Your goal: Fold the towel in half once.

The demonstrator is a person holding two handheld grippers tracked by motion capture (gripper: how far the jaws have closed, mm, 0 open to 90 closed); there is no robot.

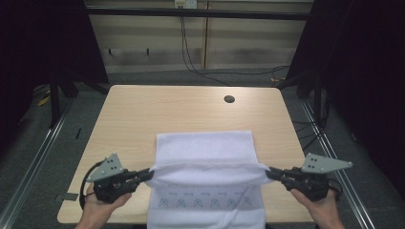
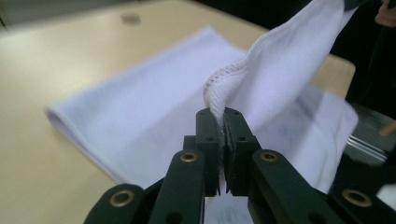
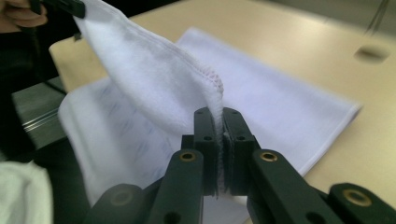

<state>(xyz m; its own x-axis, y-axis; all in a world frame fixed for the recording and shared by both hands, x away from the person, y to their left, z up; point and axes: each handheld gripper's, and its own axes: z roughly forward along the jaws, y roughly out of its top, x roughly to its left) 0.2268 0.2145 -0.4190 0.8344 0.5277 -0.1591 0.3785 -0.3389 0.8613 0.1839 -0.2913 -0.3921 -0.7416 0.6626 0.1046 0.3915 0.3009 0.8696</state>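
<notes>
Got my left claw [image 1: 149, 174] and right claw [image 1: 269, 172] each pinched tight on a corner of the white towel [image 1: 205, 148]. The lifted edge runs 9-to-3 between them, and the rest lies flat toward 12 on the wooden table [image 1: 143, 109]. Soft terry with a stitched hem.

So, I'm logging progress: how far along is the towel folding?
Done: each gripper has a corner of the towel, left gripper and right gripper, jaws shut on the hem. In hand: the gripped edge hangs lifted between them, above the rest of the towel, whose near end hangs over the table edge. Left: lay that edge down to finish the fold, then let go.
</notes>
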